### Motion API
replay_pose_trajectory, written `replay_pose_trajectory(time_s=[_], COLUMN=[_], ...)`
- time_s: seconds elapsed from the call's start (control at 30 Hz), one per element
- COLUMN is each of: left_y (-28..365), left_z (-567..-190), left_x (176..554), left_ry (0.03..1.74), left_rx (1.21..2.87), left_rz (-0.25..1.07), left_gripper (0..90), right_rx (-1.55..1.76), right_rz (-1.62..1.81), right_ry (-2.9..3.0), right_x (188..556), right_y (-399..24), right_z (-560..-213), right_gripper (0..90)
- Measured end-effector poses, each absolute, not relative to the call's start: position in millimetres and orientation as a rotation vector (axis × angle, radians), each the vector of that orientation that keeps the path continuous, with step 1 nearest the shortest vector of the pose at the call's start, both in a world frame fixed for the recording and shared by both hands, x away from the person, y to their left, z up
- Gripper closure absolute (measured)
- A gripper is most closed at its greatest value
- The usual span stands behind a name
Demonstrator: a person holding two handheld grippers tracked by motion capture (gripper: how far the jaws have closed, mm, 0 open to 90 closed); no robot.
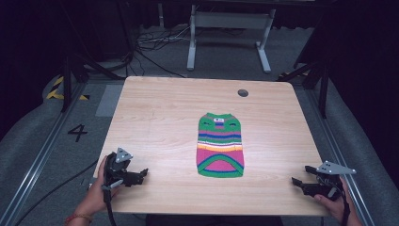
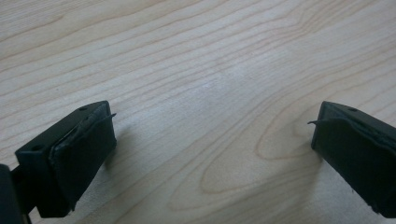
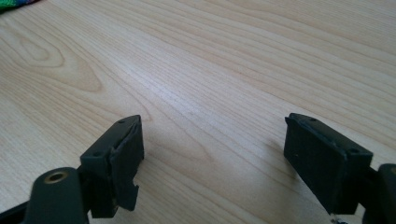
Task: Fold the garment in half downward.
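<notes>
Left tongs (image 1: 141, 175) and right tongs (image 1: 298, 175) gaping, empty, at counter (image 1: 155, 108) near corners | sweater (image 1: 219, 145) mid-counter: likely soft, light; pinch hem corners.

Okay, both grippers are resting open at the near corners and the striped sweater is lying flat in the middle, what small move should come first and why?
Probably bring the right gripper in toward the sweater's near hem. Its jaws stand open over bare table, and the sweater's edge already shows at its view's top corner.
</notes>
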State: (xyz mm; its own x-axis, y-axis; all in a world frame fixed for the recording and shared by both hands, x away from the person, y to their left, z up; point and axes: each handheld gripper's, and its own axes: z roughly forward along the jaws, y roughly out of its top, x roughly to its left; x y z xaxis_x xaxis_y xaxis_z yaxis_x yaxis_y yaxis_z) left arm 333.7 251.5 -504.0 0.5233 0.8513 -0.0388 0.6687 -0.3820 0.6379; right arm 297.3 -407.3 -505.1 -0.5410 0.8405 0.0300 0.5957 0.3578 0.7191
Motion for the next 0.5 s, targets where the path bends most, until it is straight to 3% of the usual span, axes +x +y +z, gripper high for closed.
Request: replay_pose_trajectory(time_s=[0.5], left_y=[258.2], left_z=[-503.7], left_x=[340.3], left_ry=[1.078], left_rx=[2.233], left_rz=[0.345], left_gripper=[0.3], right_rx=[1.263], right_rz=[0.987], right_ry=[2.278], right_x=[297.7], right_y=[-406.9], right_z=[-505.1], right_gripper=[20.3])
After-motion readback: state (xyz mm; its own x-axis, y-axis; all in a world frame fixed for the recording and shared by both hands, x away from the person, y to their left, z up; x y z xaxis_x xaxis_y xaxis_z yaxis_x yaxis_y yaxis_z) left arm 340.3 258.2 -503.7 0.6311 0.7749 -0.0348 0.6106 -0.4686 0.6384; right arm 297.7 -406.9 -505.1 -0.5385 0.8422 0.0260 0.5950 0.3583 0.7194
